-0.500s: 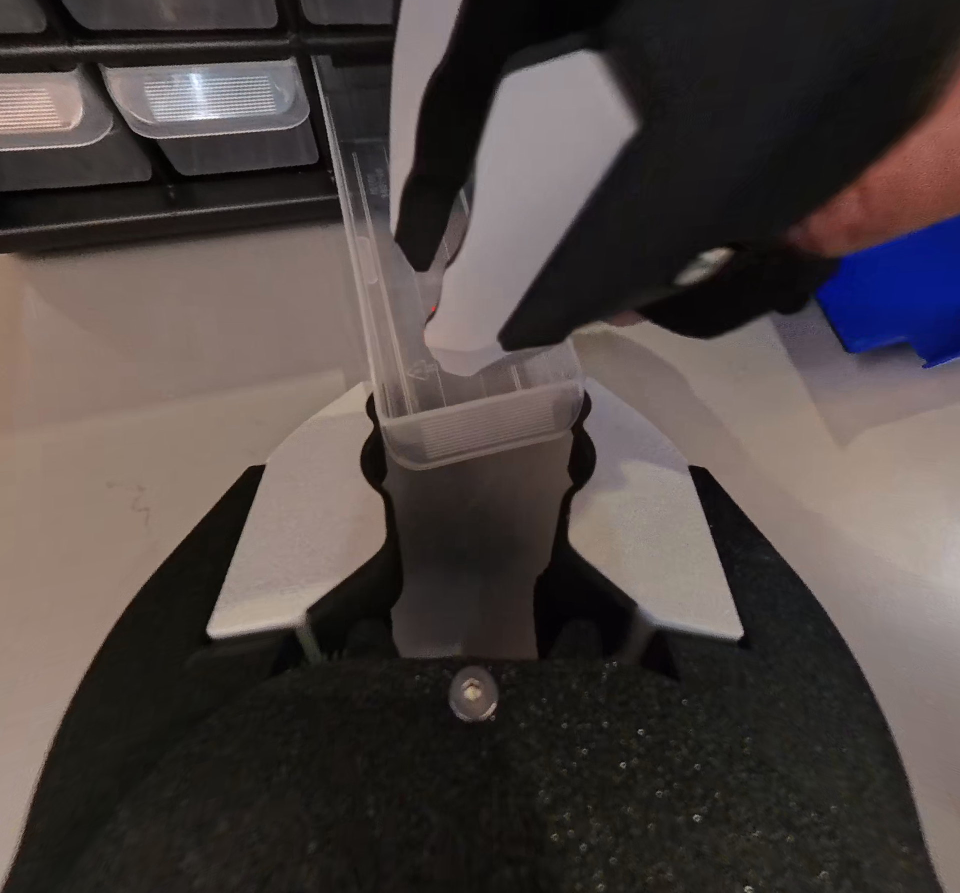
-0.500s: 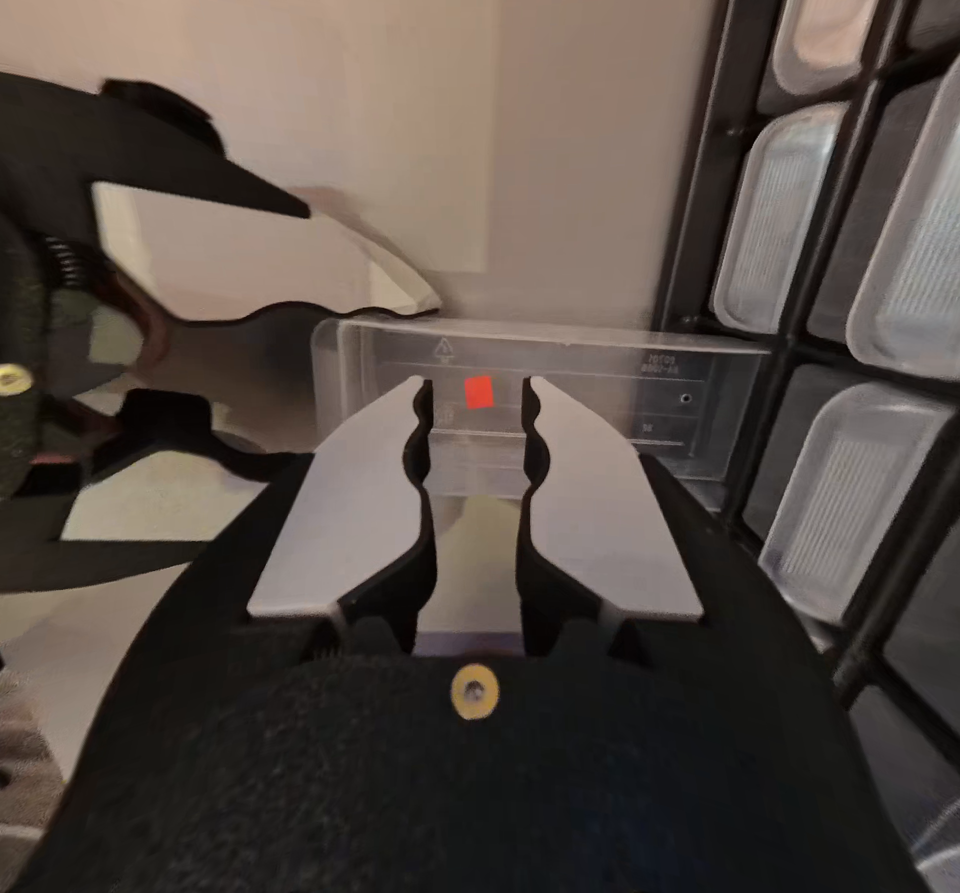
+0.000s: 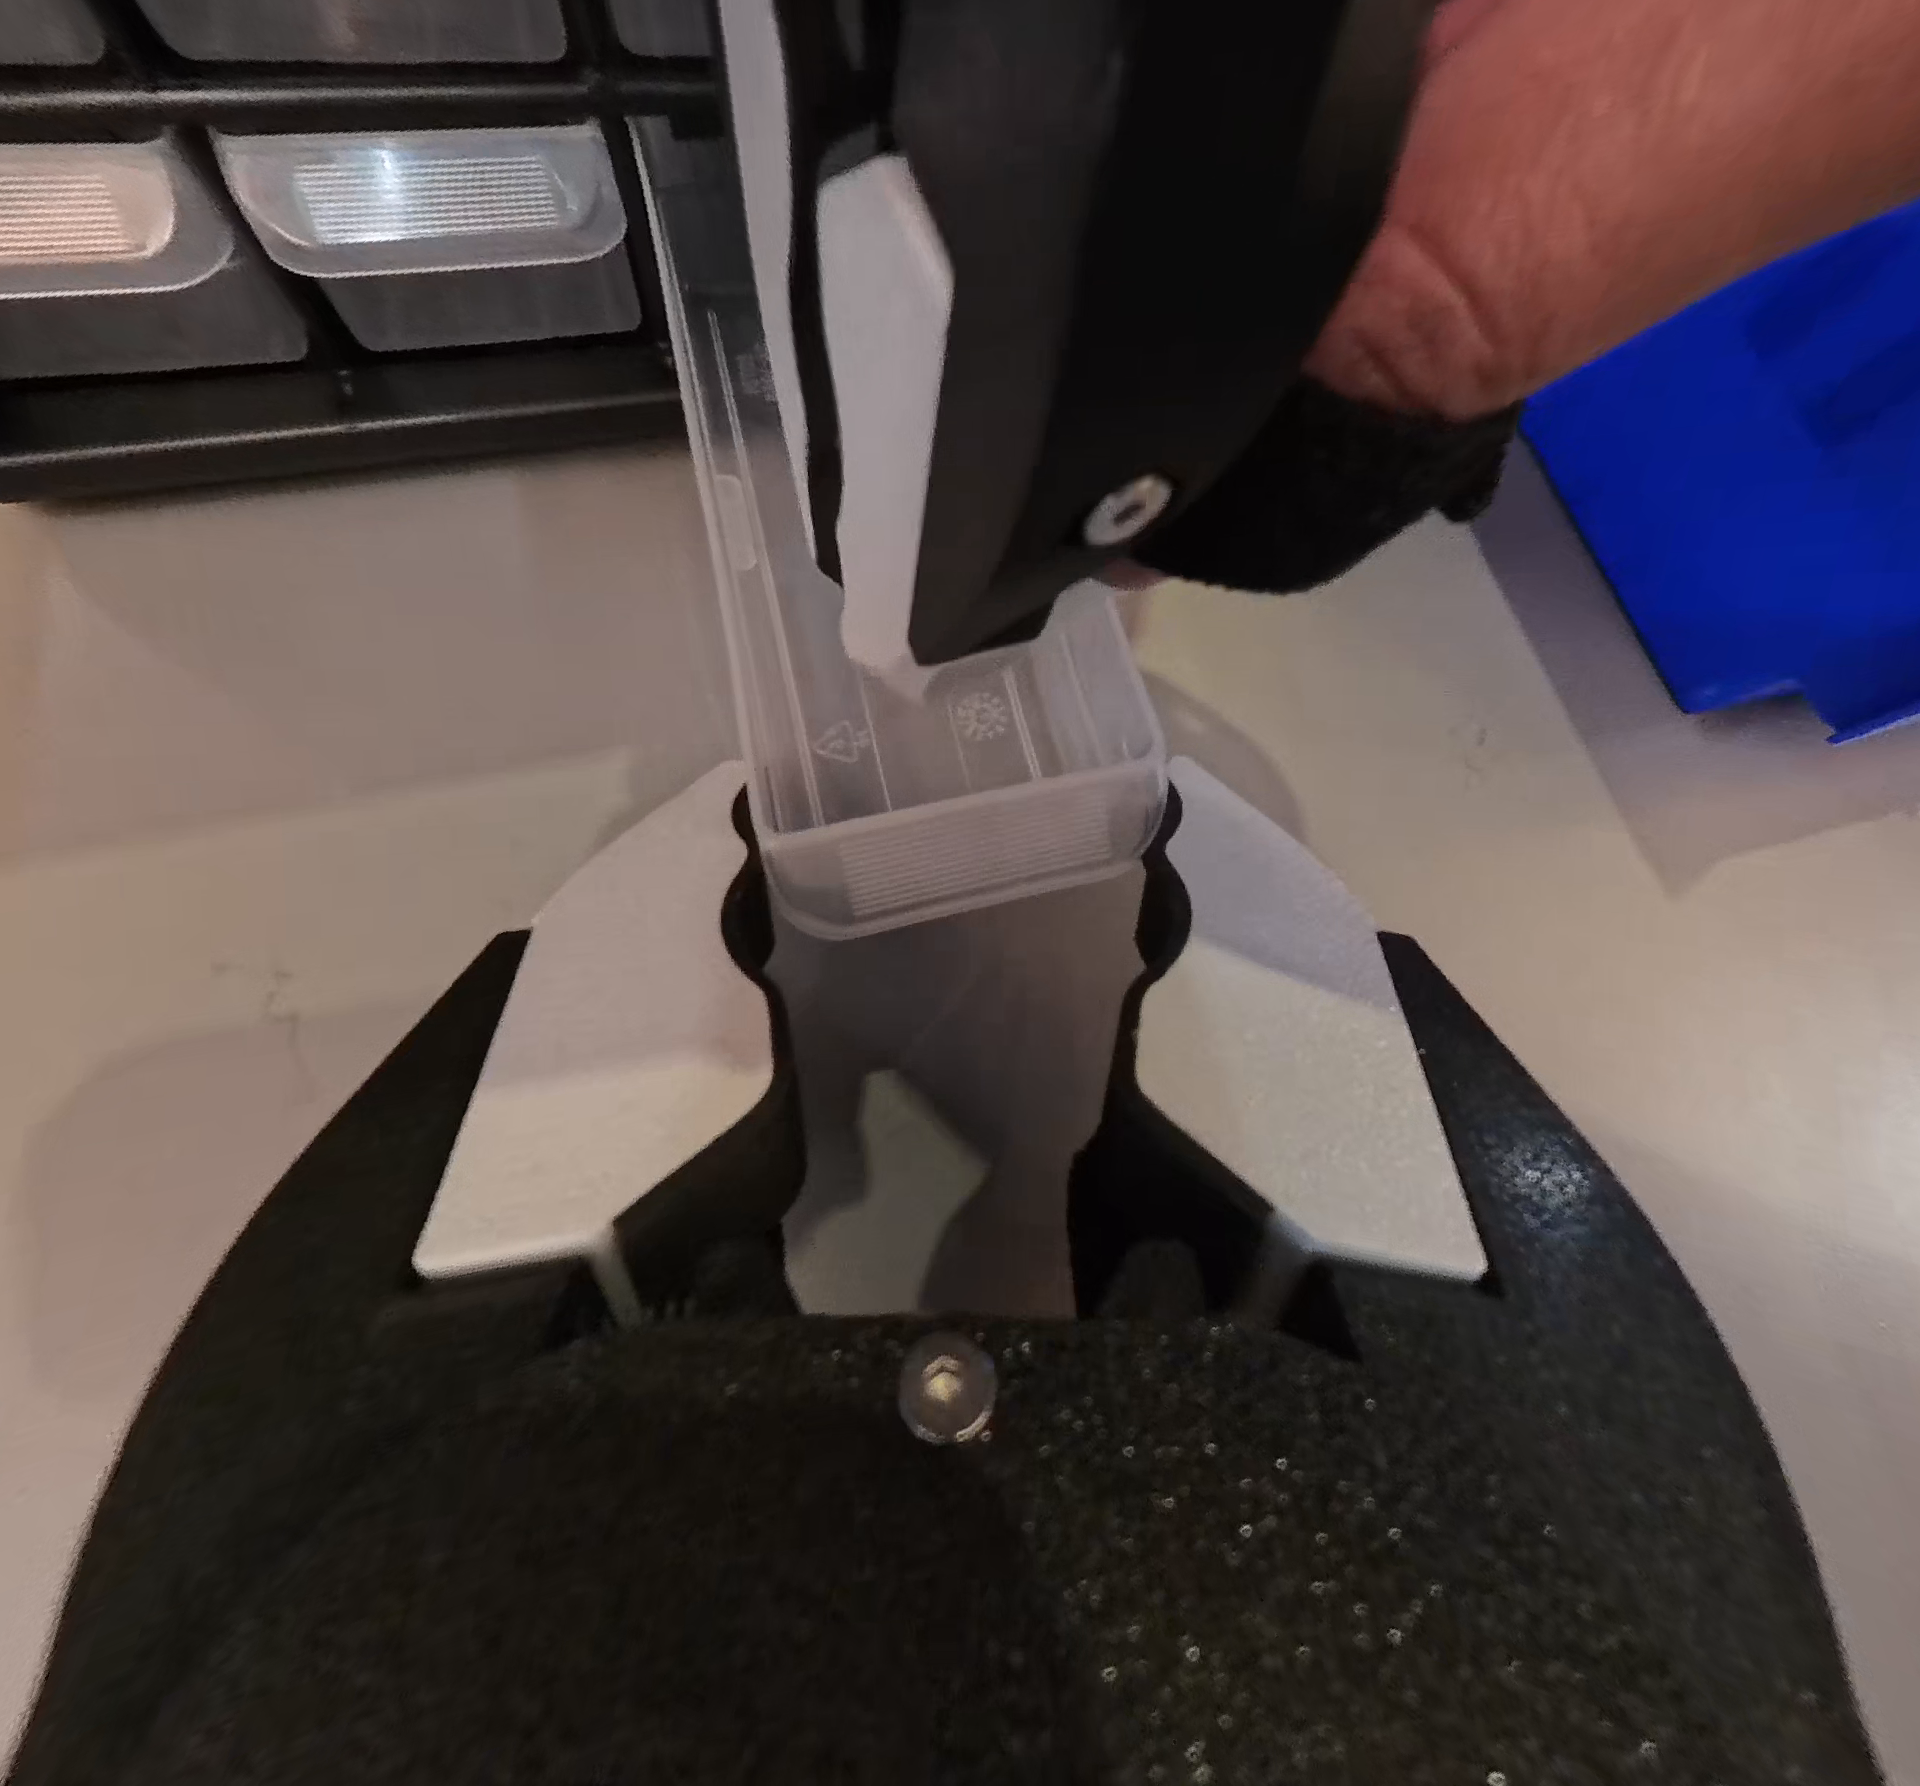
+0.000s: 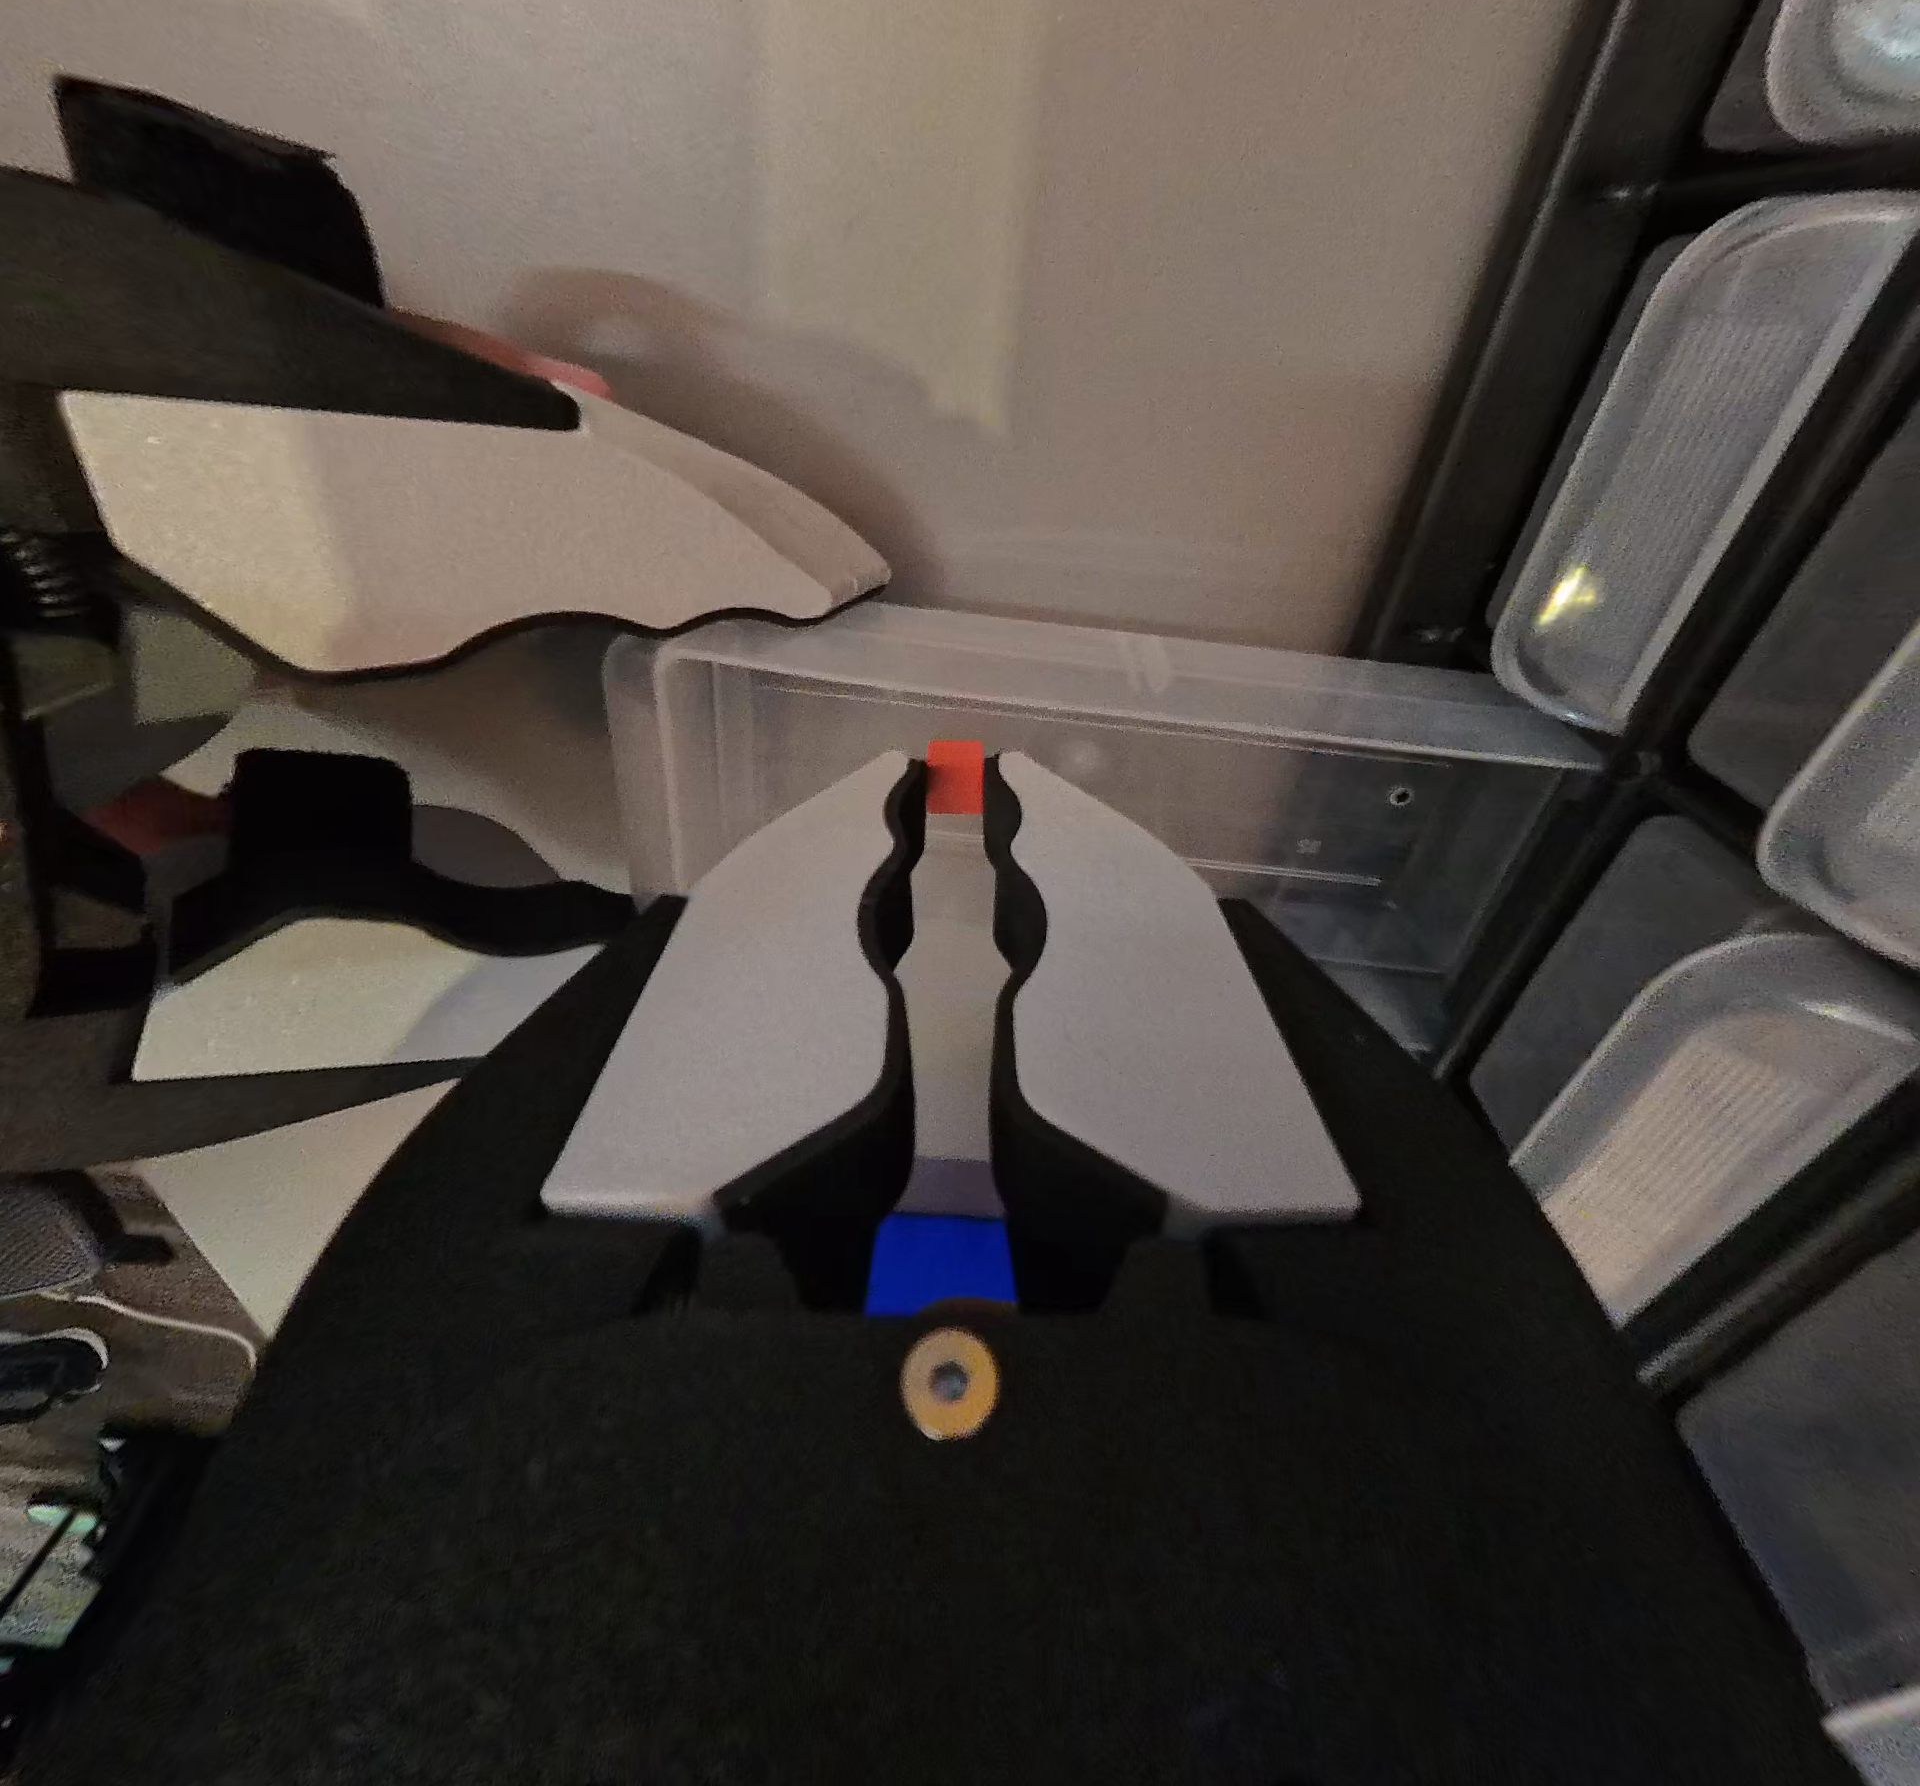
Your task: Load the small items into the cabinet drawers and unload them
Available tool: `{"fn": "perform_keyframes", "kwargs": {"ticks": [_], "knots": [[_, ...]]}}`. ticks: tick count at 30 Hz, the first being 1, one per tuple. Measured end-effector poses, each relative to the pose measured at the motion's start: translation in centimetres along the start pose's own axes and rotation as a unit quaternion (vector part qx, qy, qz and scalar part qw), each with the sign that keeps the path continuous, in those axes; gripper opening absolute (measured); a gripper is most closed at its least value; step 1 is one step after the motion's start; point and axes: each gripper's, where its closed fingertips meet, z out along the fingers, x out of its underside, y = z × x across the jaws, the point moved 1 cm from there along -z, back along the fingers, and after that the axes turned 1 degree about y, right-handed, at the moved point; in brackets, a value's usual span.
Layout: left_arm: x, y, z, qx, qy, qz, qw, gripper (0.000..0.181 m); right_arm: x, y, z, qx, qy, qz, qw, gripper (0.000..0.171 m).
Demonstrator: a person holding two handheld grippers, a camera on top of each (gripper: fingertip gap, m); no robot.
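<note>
The left tool (image 3: 961, 863) clamps the front handle of the clear drawer (image 3: 956, 760), which is pulled well out of the black cabinet (image 3: 312, 427) above the pale counter (image 3: 312, 697). The right tool (image 4: 956, 780) reaches into that drawer from above, its fingers (image 4: 790, 957) narrowed around a small red cube (image 4: 954, 776) pinched at the very tips.

The hold is shallow, so I judge the cube could slip or twist out if the tips brush the drawer wall. The drawer hangs far out of the cabinet, so downward pressure could tip it against the left tool's hold.

Compared with half a second ago, the right tool has come deeper into the drawer and narrowed: the cube then lay untouched between spread fingers, and is now gripped. The left tool keeps its clamp on the handle.
</note>
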Motion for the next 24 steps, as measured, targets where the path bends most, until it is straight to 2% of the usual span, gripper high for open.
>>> {"fn": "perform_keyframes", "kwargs": {"ticks": [7, 10, 14, 17, 19, 22, 24], "knots": [[0.0, 0.0, 0.0, -0.001, 0.001, 0.002, 1.000, 0.068, 0.2, -0.2, -2.0, 0.004, -0.039, 0.005, 0.999, 0.010], [0.0, 0.0, 0.0, 0.001, 0.001, 0.000, 1.000, 0.068, 0.1, 0.4, -4.3, 0.002, -0.109, 0.002, 0.994, 0.010], [0.0, 0.0, 0.0, 0.003, 0.000, -0.001, 1.000, 0.068, 1.7, 1.9, -8.4, 0.039, -0.223, -0.005, 0.974, 0.010], [-0.2, 0.1, 0.1, 0.003, -0.003, 0.002, 1.000, 0.068, 4.9, 2.5, -11.5, 0.080, -0.286, 0.016, 0.955, 0.010], [-0.5, 0.3, 0.2, 0.005, -0.005, -0.001, 1.000, 0.068, 8.4, 2.0, -13.1, 0.105, -0.303, 0.060, 0.945, 0.010], [-0.6, 0.4, 0.4, 0.009, -0.005, -0.004, 1.000, 0.068, 14.5, 0.3, -14.8, 0.133, -0.300, 0.152, 0.932, 0.010], [-0.7, 0.4, 0.5, 0.007, -0.005, 0.001, 1.000, 0.068, 18.7, -0.8, -13.6, 0.124, -0.263, 0.214, 0.933, 0.009]]}}
